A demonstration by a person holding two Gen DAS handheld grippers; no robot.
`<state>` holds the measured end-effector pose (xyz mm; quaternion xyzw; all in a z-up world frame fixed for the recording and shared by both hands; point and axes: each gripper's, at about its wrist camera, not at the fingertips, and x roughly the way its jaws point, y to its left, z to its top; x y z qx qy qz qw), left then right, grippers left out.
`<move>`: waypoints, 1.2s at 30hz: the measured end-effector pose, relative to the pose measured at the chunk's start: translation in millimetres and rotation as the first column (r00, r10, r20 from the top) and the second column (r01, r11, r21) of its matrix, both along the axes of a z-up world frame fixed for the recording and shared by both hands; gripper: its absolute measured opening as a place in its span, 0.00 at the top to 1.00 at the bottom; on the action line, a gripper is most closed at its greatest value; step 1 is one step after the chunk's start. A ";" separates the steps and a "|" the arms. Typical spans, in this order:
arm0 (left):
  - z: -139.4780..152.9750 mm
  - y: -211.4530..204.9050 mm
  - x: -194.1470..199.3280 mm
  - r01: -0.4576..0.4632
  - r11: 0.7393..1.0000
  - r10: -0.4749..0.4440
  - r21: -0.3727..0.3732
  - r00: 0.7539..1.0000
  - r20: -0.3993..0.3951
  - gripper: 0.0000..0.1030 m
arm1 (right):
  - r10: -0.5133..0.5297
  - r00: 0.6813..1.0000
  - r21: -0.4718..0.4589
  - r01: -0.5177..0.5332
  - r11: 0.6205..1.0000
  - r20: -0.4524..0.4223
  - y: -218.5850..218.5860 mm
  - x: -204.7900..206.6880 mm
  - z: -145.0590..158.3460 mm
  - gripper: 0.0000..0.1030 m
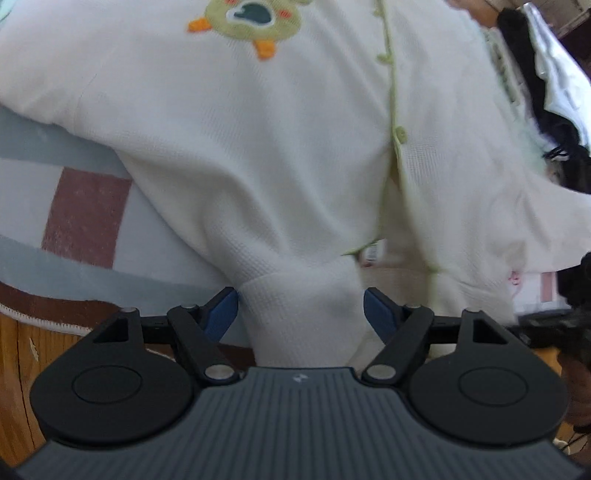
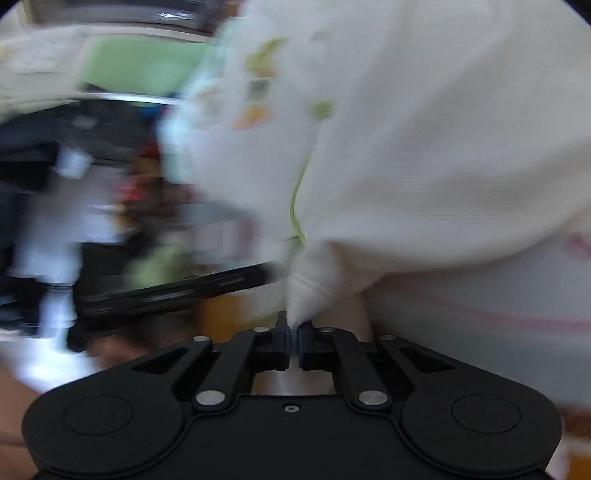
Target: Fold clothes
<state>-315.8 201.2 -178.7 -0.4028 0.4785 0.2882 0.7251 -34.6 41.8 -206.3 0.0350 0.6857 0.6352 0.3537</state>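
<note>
A cream cardigan [image 1: 258, 147] is lying spread over a quilt [image 1: 55, 206] of grey and dark-red blocks, whose edge is hanging over a wooden surface [image 1: 22, 354]. A dark pile of clothes [image 1: 554, 122] is sitting at the far right. The left gripper [image 1: 300, 314] is standing wide, its blue pads [image 1: 221, 314] flanking a bunched cuff without pressing it. Only the left view is showing the bear patch [image 1: 255, 18] and green buttons sharply. The right view is blurring the room into streaks, but it is showing the right gripper [image 2: 293, 339] pinching a cardigan [image 2: 406, 147] corner.
</note>
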 end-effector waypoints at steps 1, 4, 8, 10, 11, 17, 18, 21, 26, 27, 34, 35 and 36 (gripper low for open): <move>-0.7 -2.1 1.2 0.013 1.000 -0.013 0.019 0.999 -0.031 0.28 | 0.044 0.996 0.021 -0.046 0.999 0.082 -3.1 -6.6 11.6 0.94; -4.5 -8.4 5.2 0.056 0.996 -0.046 0.069 0.991 -0.129 0.27 | 0.112 0.955 -0.053 -0.102 0.993 0.274 -4.8 -22.6 13.3 0.93; -24.2 -22.4 12.2 0.098 0.993 -0.080 0.060 0.965 -0.252 0.25 | 0.141 0.952 -0.119 -0.113 0.987 0.270 2.8 -33.7 -5.6 0.93; -25.5 -26.9 13.3 0.109 0.992 -0.089 0.061 0.960 -0.266 0.24 | 0.180 0.946 -0.110 -0.155 0.982 0.270 7.5 -41.4 -3.8 0.92; -25.1 -27.8 13.3 0.109 0.992 -0.089 0.062 0.959 -0.269 0.24 | 0.205 0.940 -0.105 -0.183 0.977 0.271 9.9 -45.3 -1.6 0.89; -18.7 -28.6 8.1 0.117 0.991 -0.096 0.061 0.956 -0.277 0.24 | 0.332 0.887 -0.135 -0.304 0.943 0.321 -10.1 -51.2 13.3 0.77; -15.4 -28.5 6.7 0.127 0.989 -0.100 0.077 0.952 -0.289 0.24 | 0.331 0.889 -0.118 -0.309 0.944 0.317 -12.4 -47.3 19.2 0.73; 0.8 -20.2 -5.9 0.112 0.981 -0.053 0.158 0.940 -0.336 0.23 | 0.312 0.881 -0.050 -0.316 0.947 0.354 -16.6 -31.9 45.6 0.65; 28.8 20.9 -54.1 -0.158 0.956 0.221 0.247 0.943 -0.251 0.21 | 0.181 0.808 0.092 -0.278 0.956 0.561 -4.6 -10.1 90.8 0.55; 29.8 33.1 -62.7 -0.228 0.939 0.291 0.257 0.925 -0.243 0.20 | 0.131 0.783 0.109 -0.245 0.963 0.608 3.0 -8.6 94.7 0.55; 9.8 115.7 -109.9 -0.535 0.760 0.626 0.370 0.754 -0.196 0.20 | -0.140 0.654 0.247 -0.074 0.966 0.744 55.0 3.1 107.1 0.55; 6.6 129.1 -115.4 -0.542 0.741 0.646 0.396 0.737 -0.201 0.19 | -0.153 0.634 0.242 -0.057 0.969 0.758 60.8 3.0 105.5 0.55; 4.0 139.9 -120.7 -0.537 0.729 0.655 0.425 0.727 -0.205 0.19 | -0.169 0.588 0.253 -0.063 0.965 0.791 61.4 0.8 101.4 0.55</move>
